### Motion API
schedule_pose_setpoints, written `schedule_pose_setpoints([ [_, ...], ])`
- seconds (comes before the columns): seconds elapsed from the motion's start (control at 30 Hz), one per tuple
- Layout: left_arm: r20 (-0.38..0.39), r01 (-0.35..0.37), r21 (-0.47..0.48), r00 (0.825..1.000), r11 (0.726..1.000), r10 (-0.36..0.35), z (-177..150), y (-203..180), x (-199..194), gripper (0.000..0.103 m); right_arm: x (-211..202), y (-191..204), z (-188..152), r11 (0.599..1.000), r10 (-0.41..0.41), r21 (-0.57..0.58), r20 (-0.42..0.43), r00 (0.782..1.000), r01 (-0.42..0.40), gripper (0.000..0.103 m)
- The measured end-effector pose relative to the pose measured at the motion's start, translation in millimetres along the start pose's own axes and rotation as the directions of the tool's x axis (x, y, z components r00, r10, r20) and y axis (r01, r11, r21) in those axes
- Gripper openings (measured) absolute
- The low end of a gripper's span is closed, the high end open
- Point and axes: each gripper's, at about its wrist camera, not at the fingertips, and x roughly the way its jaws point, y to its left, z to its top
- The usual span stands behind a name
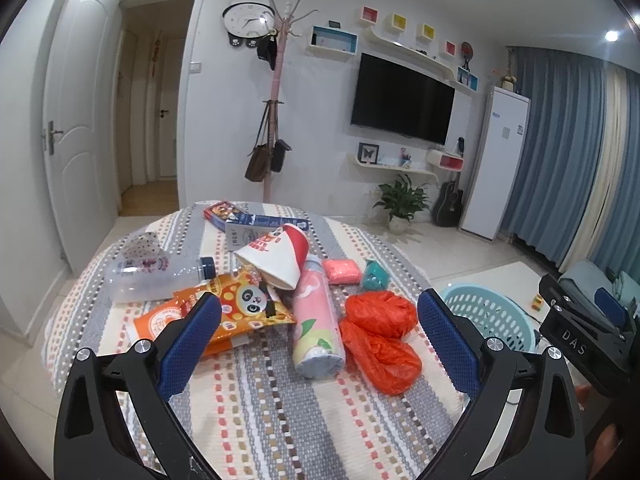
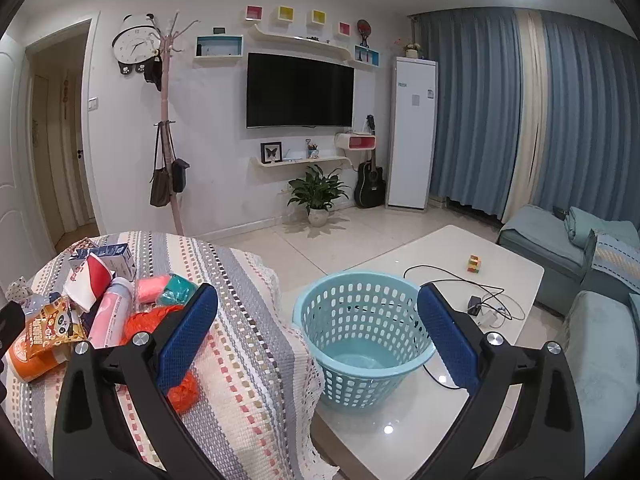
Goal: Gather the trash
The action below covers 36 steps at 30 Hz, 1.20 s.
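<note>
Blue textured pads line both tools. The left gripper point(image 1: 320, 316) stands wide open and empty above the near part of a round table under a striped woven cloth point(image 1: 280, 412), bare cloth between its fingers. Just beyond its tips lies the trash heap: an orange panda snack bag point(image 1: 236, 312) by the left finger, a pink can point(image 1: 316, 320) lying on its side in the middle, and a crumpled orange plastic bag point(image 1: 380, 332) close to the right finger. Farther back sit a red-and-white paper cup point(image 1: 280, 258), a clear plastic bottle point(image 1: 156, 276), a pink packet point(image 1: 340, 270), a teal wad point(image 1: 376, 276) and a blue carton point(image 1: 260, 222) near the far edge.

The right gripper point(image 2: 318, 320) is likewise spread open, holding nothing, poised over the cloth's lace-trimmed right edge. Past that edge a light blue perforated basket point(image 2: 360, 320) stands upright and empty on a white low table point(image 2: 512, 268), near its left rim. Cables point(image 2: 480, 292) and a small colour cube point(image 2: 474, 264) lie well behind it, leaving clear air above the basket's mouth.
</note>
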Motion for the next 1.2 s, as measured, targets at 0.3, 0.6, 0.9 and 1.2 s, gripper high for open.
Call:
schedule_pose_setpoints([
  [0.3, 0.007, -0.092, 0.001, 0.996, 0.996, 0.092, 0, 24, 0, 0.095, 17, 19, -1, 0.997, 0.073, -0.029, -0.010, 0.997, -0.073, 0.094],
  [0.6, -0.052, -0.176, -0.075, 0.984, 0.982, 0.172, 9, 116, -4, 0.095, 35, 60, -16, 0.963, 0.247, -0.076, -0.114, 0.962, -0.257, 0.070],
  [0.9, -0.195, -0.052, -0.041, 0.980, 0.998, 0.043, 11, 153, 46, 0.095, 67, 81, -19, 0.931, 0.340, -0.053, -0.241, 0.909, -0.362, 0.070],
  [1.2, -0.350, 0.090, 0.009, 0.933, 0.996, -0.081, 13, 132, 115, 0.095, 96, 88, -27, 0.907, 0.395, -0.006, -0.332, 0.857, -0.421, 0.076],
])
